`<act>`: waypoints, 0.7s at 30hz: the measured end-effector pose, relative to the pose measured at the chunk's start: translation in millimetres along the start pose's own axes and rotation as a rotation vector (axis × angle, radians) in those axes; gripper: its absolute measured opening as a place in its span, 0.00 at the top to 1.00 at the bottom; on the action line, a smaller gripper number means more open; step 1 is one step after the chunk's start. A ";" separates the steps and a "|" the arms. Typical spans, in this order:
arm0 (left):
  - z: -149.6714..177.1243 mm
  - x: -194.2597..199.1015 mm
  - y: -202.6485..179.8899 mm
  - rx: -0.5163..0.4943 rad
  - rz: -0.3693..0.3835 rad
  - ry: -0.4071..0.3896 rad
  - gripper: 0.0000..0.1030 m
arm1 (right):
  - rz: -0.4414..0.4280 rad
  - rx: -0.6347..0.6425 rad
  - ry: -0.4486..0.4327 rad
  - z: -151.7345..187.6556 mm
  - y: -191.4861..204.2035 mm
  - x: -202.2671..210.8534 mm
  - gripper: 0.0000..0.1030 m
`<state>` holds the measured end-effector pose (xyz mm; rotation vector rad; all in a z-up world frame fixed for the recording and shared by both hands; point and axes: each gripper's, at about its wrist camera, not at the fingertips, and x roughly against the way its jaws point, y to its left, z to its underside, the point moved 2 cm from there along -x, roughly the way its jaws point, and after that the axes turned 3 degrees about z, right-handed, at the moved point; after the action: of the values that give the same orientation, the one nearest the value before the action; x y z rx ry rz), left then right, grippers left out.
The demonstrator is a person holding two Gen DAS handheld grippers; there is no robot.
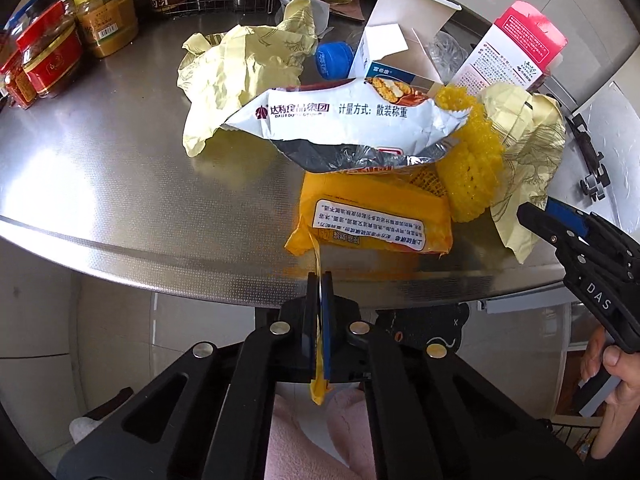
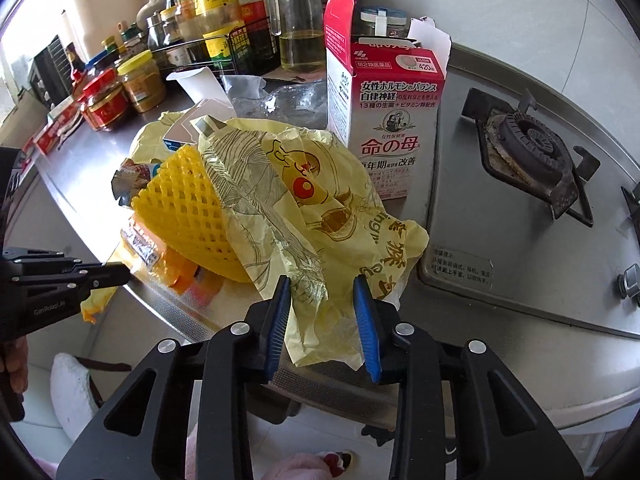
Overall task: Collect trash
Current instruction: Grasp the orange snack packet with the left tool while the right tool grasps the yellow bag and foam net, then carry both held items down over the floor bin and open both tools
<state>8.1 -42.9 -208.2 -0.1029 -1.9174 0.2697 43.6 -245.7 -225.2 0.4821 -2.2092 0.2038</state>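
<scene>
A pile of trash lies on the steel counter (image 1: 120, 184). My left gripper (image 1: 319, 280) is shut on the edge of an orange snack wrapper (image 1: 376, 220) at the counter's front edge. A white foil wrapper (image 1: 348, 128) lies over it, beside a yellow foam net (image 1: 476, 168) and crumpled yellow paper (image 1: 524, 140). My right gripper (image 2: 322, 286) is open, its blue pads either side of the front edge of that yellow paper (image 2: 320, 200). The net (image 2: 188, 208) lies left of it. The left gripper (image 2: 116, 274) shows at the far left.
A pink-and-white medicine carton (image 2: 384, 120) stands behind the pile. An open white box (image 1: 404, 40), a blue bottle cap (image 1: 332, 60) and another yellow paper (image 1: 240, 76) lie behind. Jars (image 1: 108, 16) and bottles (image 2: 216, 4) line the back. A gas burner (image 2: 532, 148) sits right.
</scene>
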 end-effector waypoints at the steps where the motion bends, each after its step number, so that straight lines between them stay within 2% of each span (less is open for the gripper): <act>1: 0.7 -0.4 1.2 0.002 -0.011 -0.011 1.00 | -0.012 -0.001 -0.010 1.0 -1.8 1.5 0.78; 4: 6.0 0.4 3.5 0.012 -0.043 -0.047 1.00 | -0.047 0.004 -0.044 2.7 -6.8 7.7 0.83; 11: 23.6 23.8 2.1 0.064 -0.092 -0.119 1.00 | -0.087 0.045 -0.093 -0.4 -6.8 34.3 0.85; 17: 32.8 52.3 -4.3 0.065 -0.089 -0.141 1.00 | -0.074 0.016 -0.124 9.5 -8.1 60.3 0.85; 21: 42.0 71.9 -6.8 0.021 -0.060 -0.169 1.00 | -0.053 -0.010 -0.146 27.1 3.1 78.4 0.85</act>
<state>-56.2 -40.8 -155.0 -0.0087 -2.0814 0.2658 -21.8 -272.4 -181.4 0.5652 -2.3348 0.1333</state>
